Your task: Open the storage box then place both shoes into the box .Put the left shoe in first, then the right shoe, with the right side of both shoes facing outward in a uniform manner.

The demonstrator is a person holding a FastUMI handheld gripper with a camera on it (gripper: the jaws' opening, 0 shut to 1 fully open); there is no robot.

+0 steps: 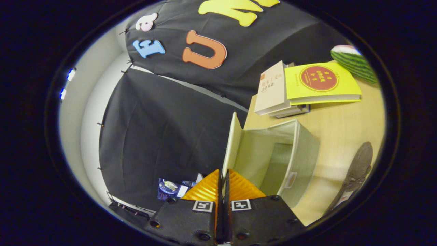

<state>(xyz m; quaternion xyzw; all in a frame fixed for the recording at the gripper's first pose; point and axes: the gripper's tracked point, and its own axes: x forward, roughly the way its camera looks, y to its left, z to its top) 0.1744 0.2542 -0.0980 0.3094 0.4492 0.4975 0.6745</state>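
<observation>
A: Where is the claw (223,177) sitting right now?

B: It is hanging at the near edge of the storage box (273,160), off the table's (341,130) side. Its two orange ribbed fingers (205,189) are lying nearly together, pinching the box's lid (232,143) between them.

A: So it is grasping the lid?

B: Yes, clenched on the thin cream flap; the flap is standing up from between the fingertips and running on beyond them, roughly upright.

A: And the box itself?

B: It is lying open just ahead of the fingers, pale fabric, its hollow inside showing with nothing visible in it. A small tag is showing on its near wall.

A: Any shoes?

B: One dark shoe (355,171) is lying on the table beside the box, a little apart from it, its sole side turned this way. I cannot tell which foot it is for.

A: Anything else on the table?

B: Beyond the box, a stack of books (276,92) is lying with a yellow book (321,83) on top, and a striped watermelon-patterned thing (355,63) is sitting past them.
</observation>
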